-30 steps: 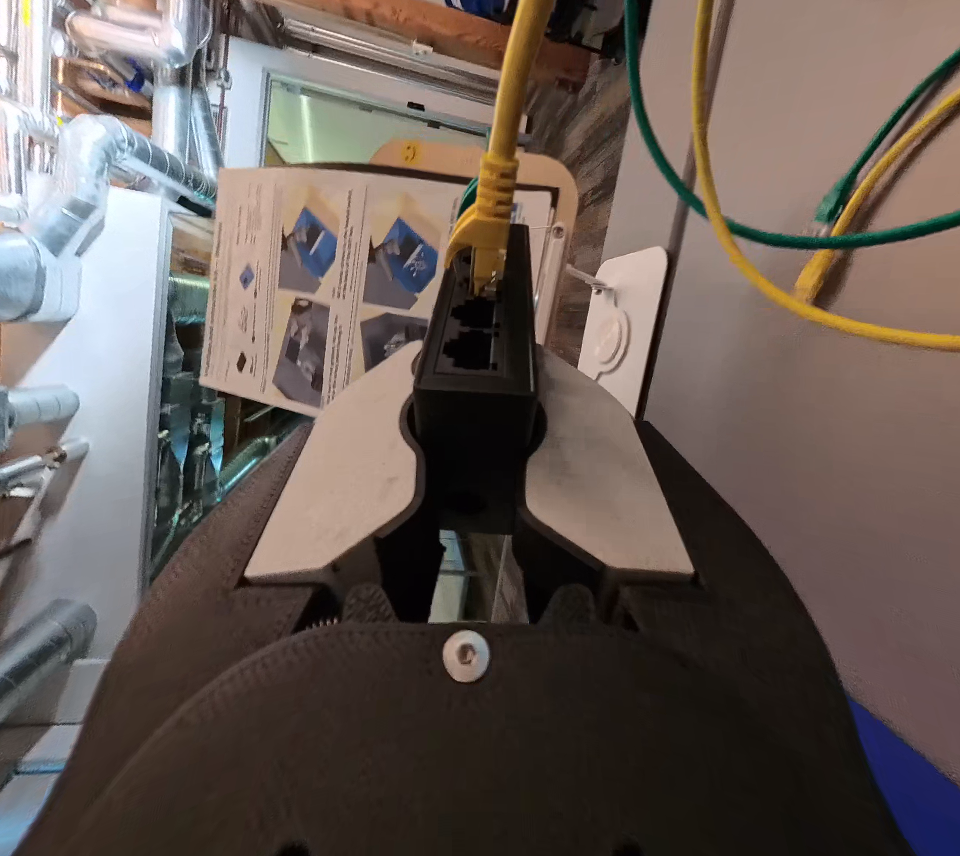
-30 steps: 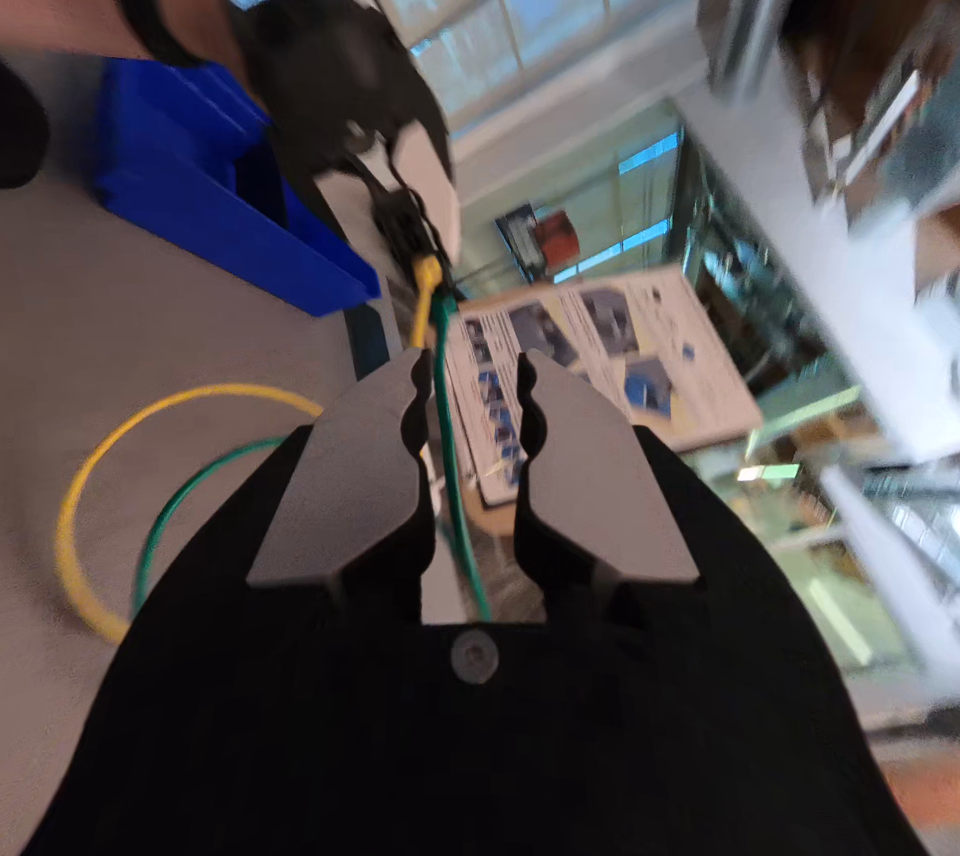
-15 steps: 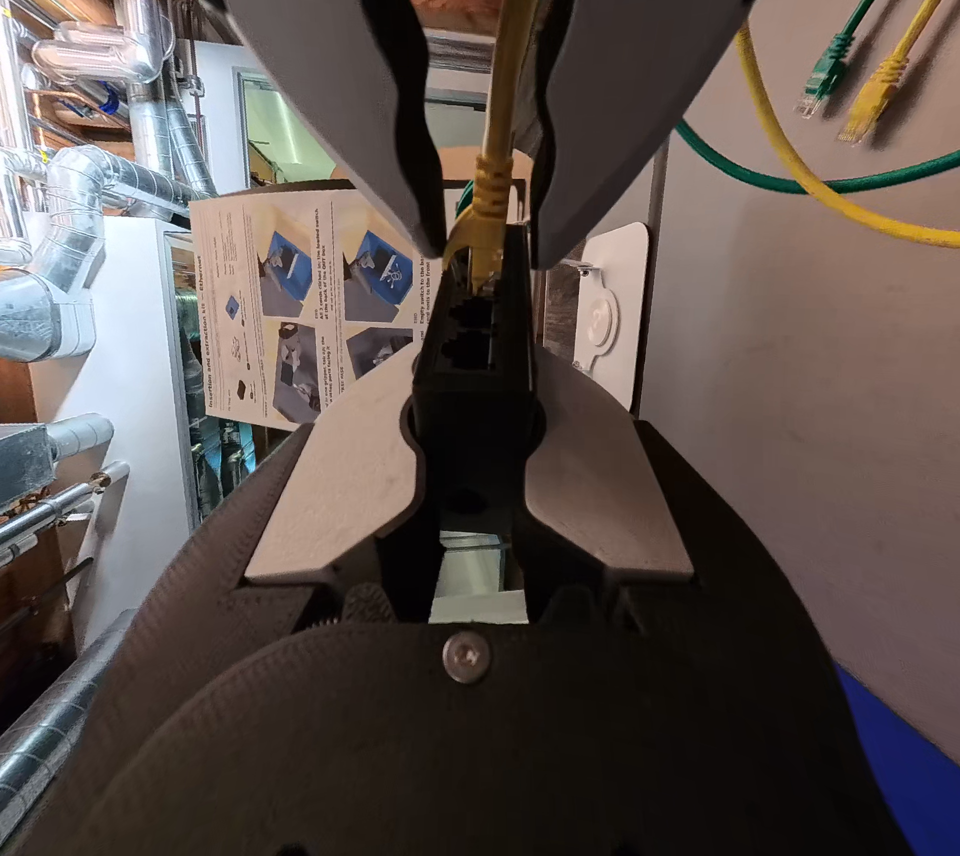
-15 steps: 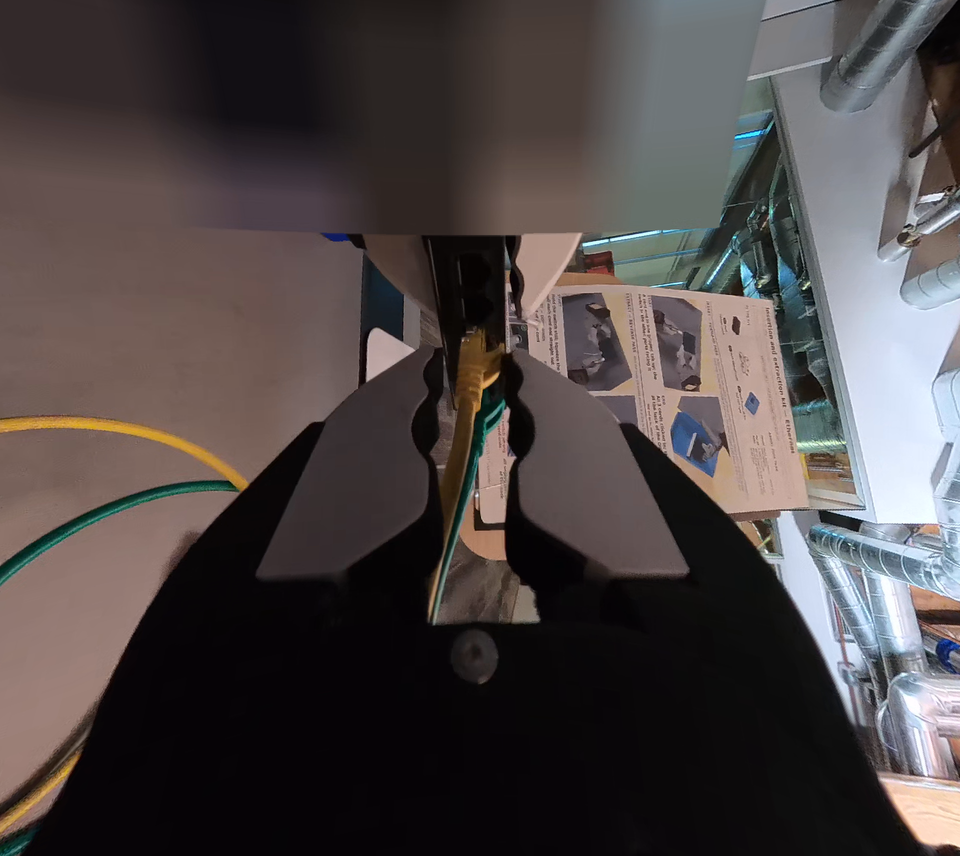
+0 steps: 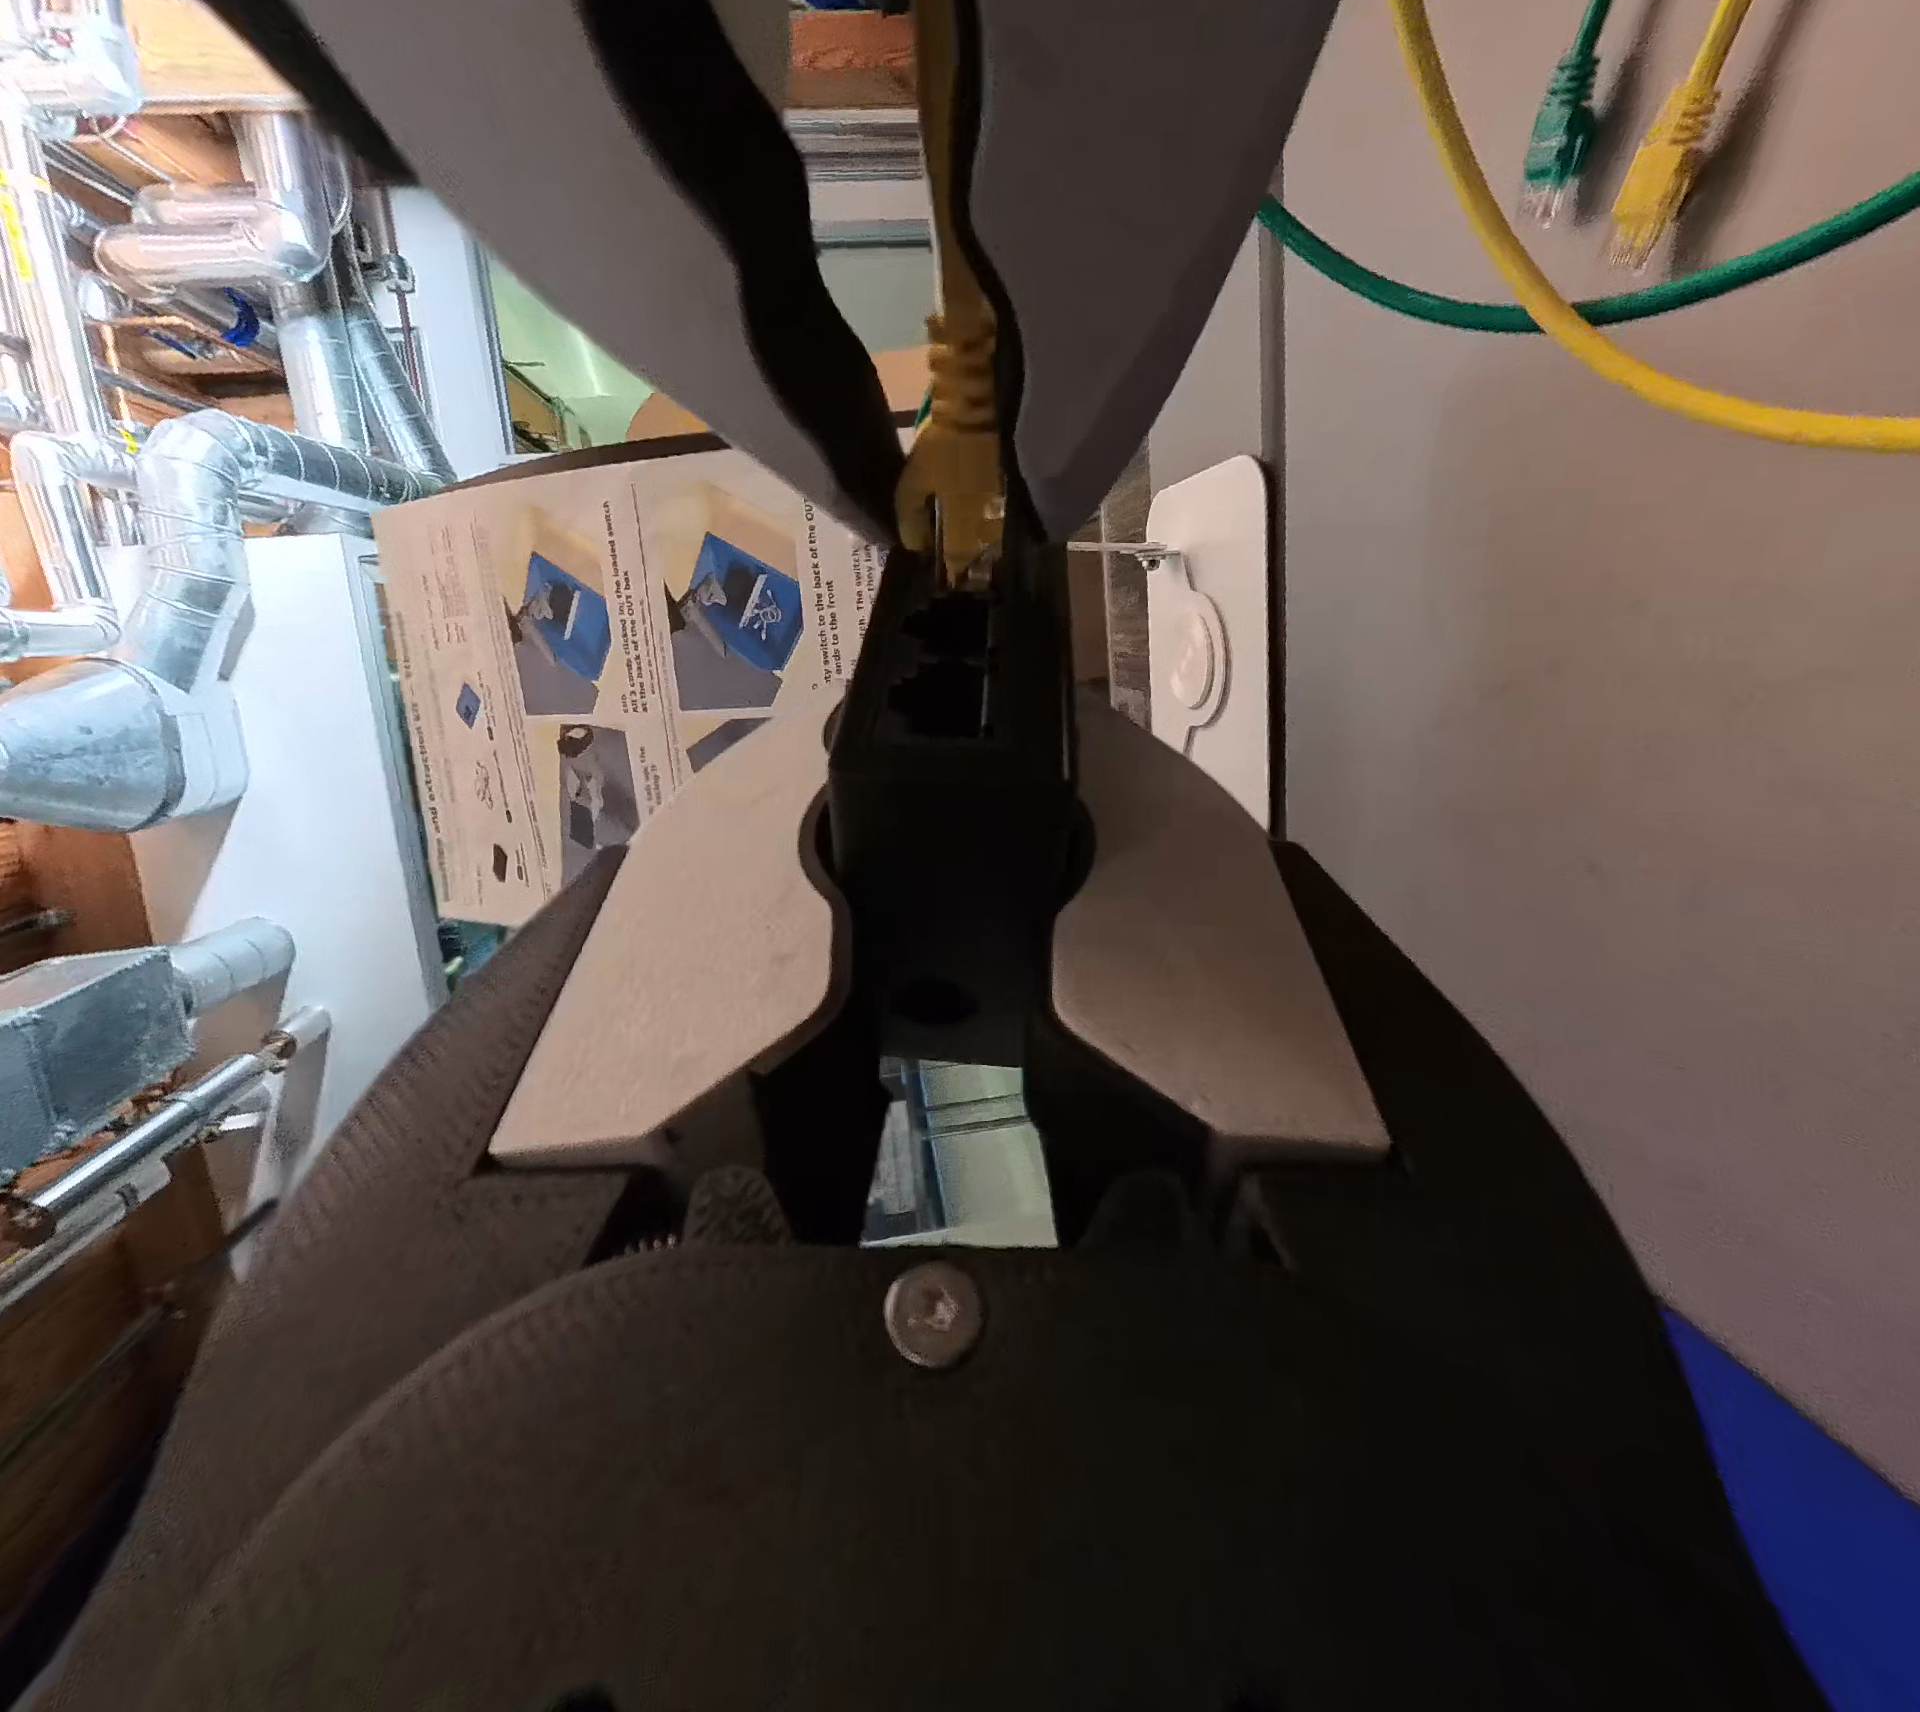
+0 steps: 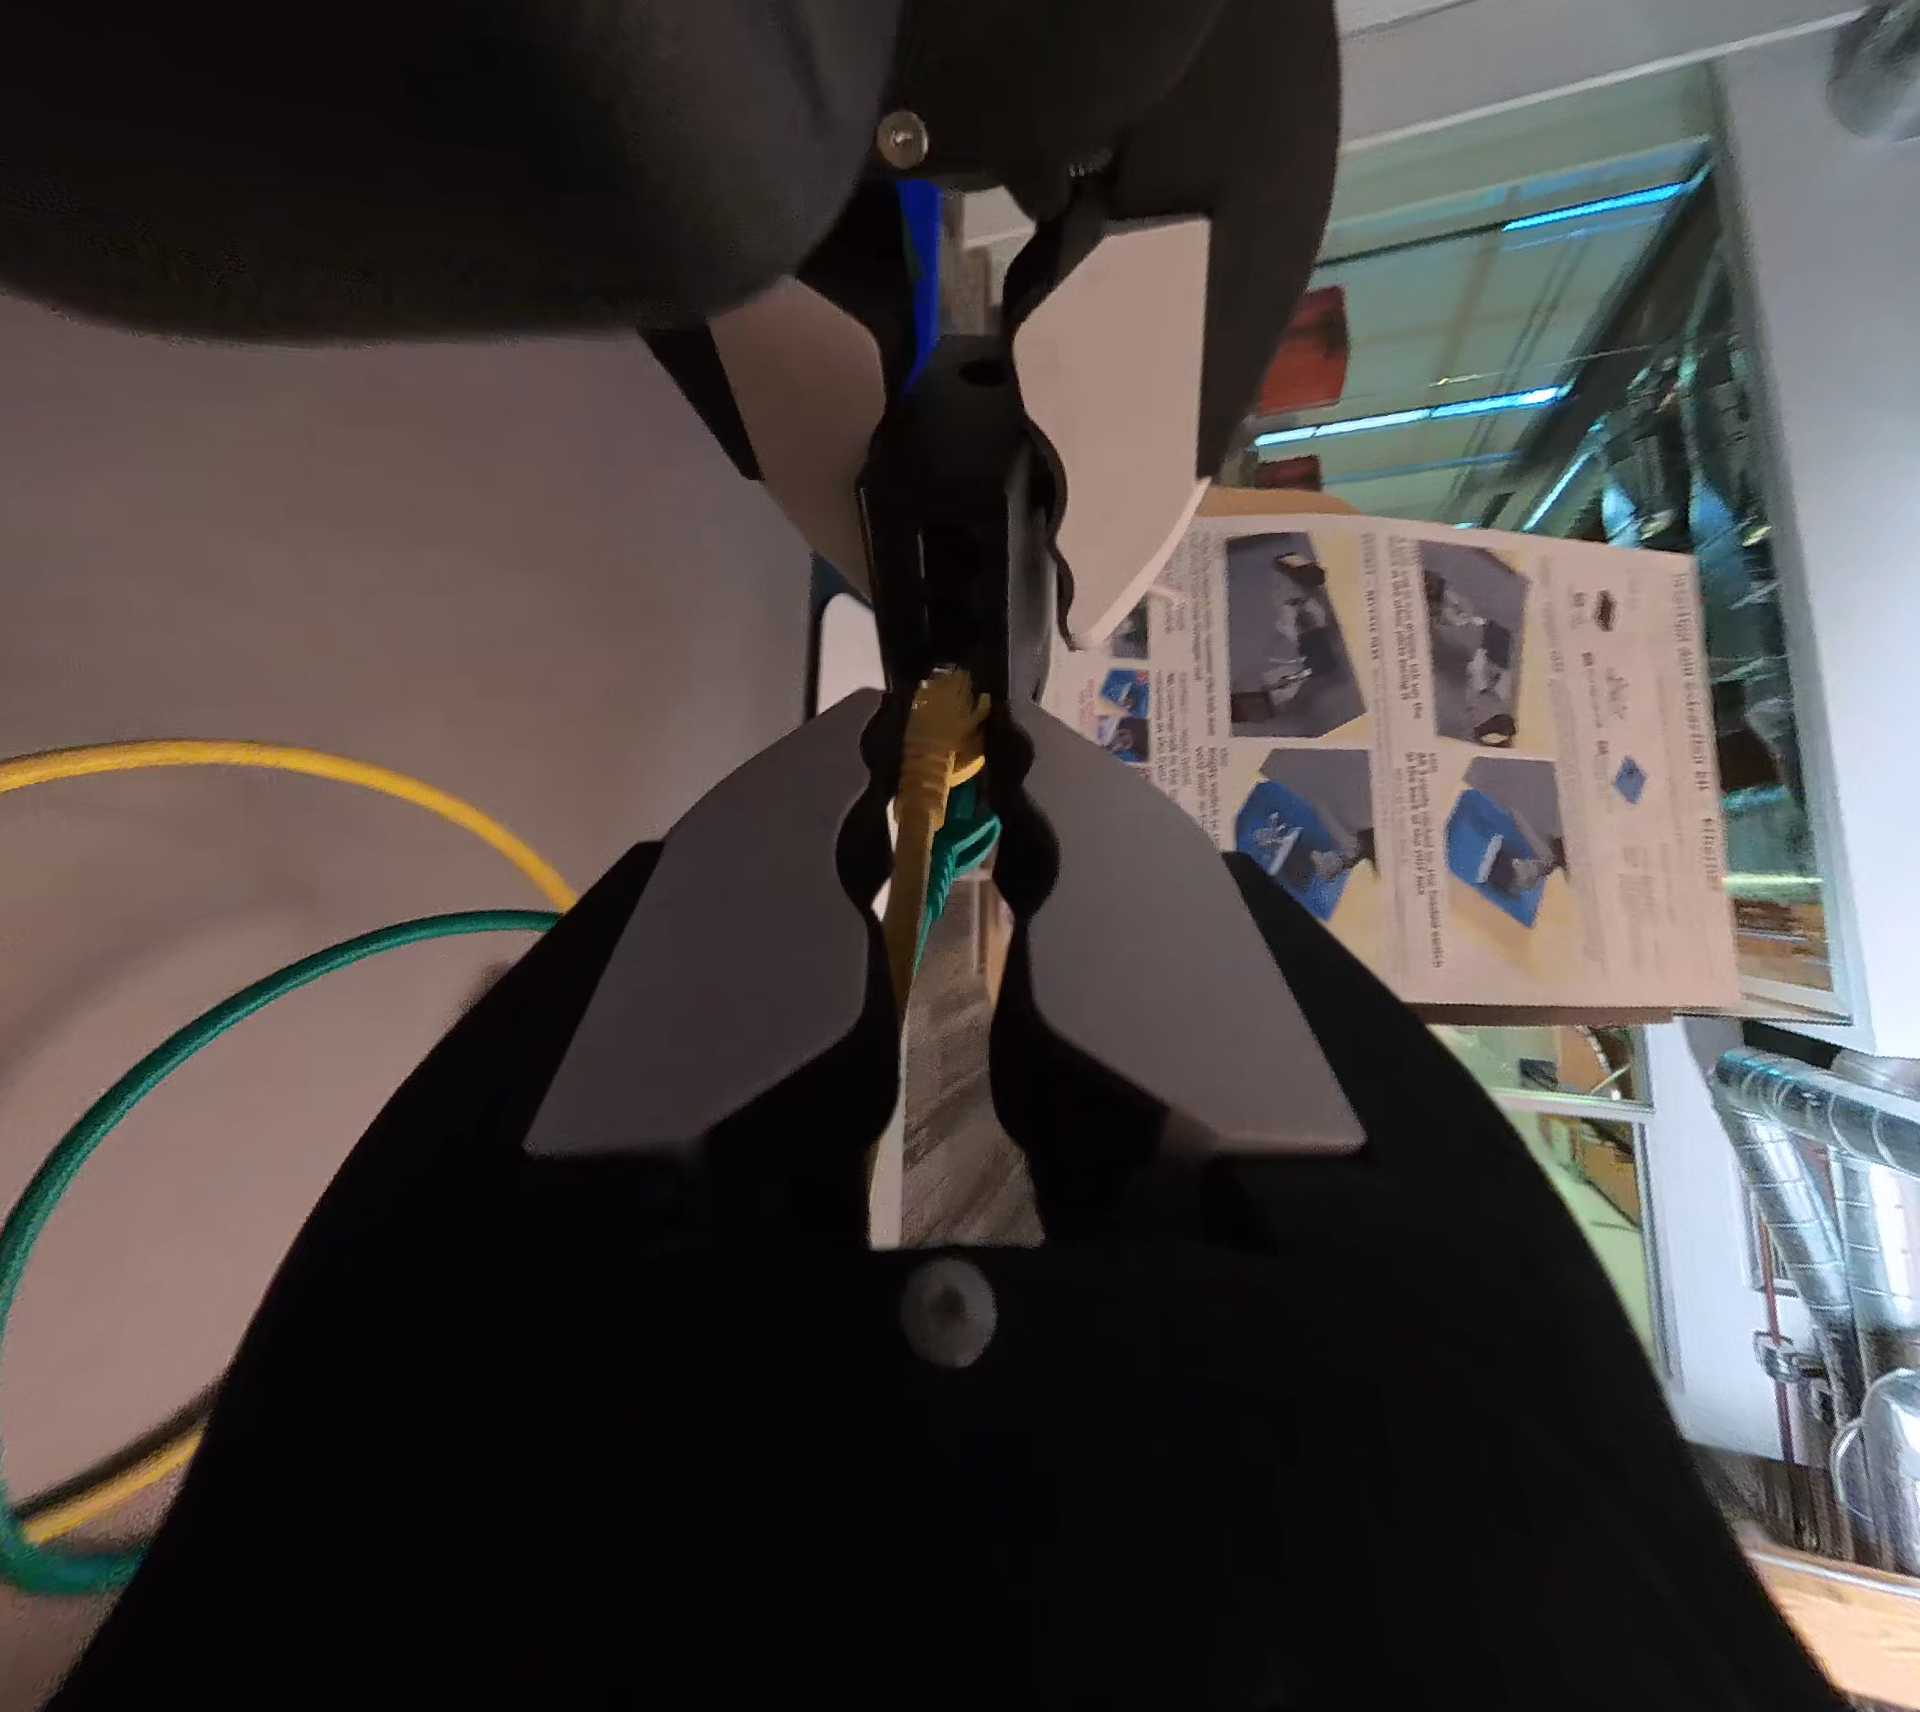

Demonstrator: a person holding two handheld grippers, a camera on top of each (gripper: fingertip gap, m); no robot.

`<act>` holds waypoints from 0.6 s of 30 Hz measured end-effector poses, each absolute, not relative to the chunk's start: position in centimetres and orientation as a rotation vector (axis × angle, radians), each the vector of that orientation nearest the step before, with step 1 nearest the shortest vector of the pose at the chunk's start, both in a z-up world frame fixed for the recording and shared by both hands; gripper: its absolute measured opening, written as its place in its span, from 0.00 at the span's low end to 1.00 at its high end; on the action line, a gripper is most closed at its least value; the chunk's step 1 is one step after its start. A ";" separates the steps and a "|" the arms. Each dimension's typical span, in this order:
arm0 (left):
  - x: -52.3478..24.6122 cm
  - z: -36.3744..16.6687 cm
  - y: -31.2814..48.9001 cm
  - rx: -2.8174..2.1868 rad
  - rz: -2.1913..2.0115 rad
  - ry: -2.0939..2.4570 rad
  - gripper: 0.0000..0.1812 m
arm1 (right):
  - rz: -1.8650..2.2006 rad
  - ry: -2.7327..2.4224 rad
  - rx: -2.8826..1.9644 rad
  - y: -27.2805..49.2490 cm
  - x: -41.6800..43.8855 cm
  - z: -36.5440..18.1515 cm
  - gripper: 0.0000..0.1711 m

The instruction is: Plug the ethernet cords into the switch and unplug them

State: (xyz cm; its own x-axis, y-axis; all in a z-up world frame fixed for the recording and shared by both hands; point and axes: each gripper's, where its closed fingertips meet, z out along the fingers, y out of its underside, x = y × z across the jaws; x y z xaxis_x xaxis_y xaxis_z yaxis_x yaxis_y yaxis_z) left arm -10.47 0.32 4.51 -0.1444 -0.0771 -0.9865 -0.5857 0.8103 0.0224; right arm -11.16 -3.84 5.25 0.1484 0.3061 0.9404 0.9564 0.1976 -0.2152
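Switch, a small black plastic box (image 5: 951, 841), sits clamped between my left gripper (image 5: 948, 789) fingers, its long axis running straight ahead and its open ports facing left. Just beyond its far end my right gripper (image 6: 940, 758) has narrowed around the yellow ethernet cord's moulded plug (image 6: 940, 722), seemingly pinching it. The plug points into the farthest port, in line with the switch, so withdrawal should go straight back toward my right side.

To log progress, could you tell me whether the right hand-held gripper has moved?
Yes: the right hand-held gripper has closed in on the switch, straddling the yellow plug.
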 end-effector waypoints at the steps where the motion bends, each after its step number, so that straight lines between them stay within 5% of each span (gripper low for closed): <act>1: -10.3 4.0 0.5 -0.523 0.484 1.694 0.17 | -0.744 -1.387 -1.355 -3.7 -11.0 4.7 0.10; 10: -9.1 0.7 0.9 -0.553 0.419 1.795 0.17 | -0.633 -1.495 -1.511 -4.3 -9.8 1.4 0.10; 13: -11.9 3.6 6.1 -0.726 0.570 1.624 0.17 | -0.475 -1.713 -1.562 -6.2 -11.7 -2.8 0.09; 18: -16.6 6.7 8.5 -0.892 0.470 1.545 0.17 | -0.300 -1.519 -1.612 -5.8 -10.8 0.0 0.09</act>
